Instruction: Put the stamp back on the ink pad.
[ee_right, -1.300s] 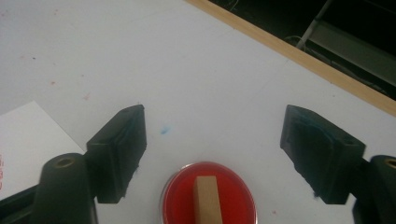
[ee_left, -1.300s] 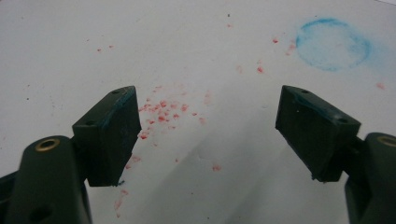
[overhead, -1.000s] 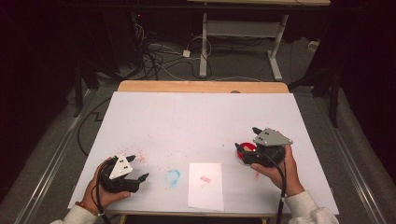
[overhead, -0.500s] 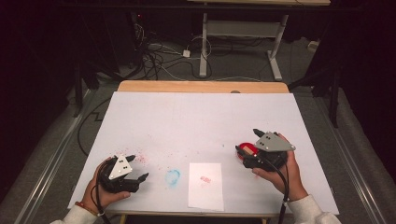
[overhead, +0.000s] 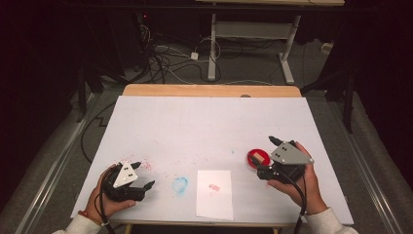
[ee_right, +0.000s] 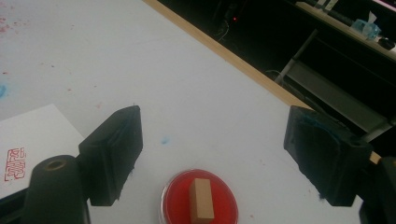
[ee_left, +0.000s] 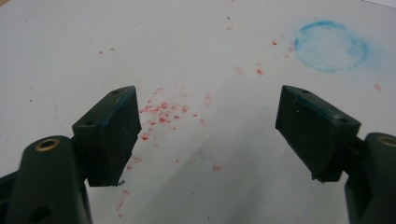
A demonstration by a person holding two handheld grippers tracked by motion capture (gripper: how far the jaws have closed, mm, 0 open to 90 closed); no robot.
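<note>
Looking down from the high view, we hold the right gripper [overhead: 265, 155] just beside the red ink pad [overhead: 258, 159], where a small wooden stamp [overhead: 259, 158] lies, right of the paper sheet [overhead: 215, 193]. Our left gripper [overhead: 142, 174] rests near the front left of the white surface [overhead: 204, 126]. From the left gripper view, our jaws stand wide over red specks [ee_left: 161, 112], a blue ring [ee_left: 330, 45] beyond. From the right gripper view, our jaws gape wide, empty, above the stamp [ee_right: 201, 198] on its pad [ee_right: 175, 200].
</note>
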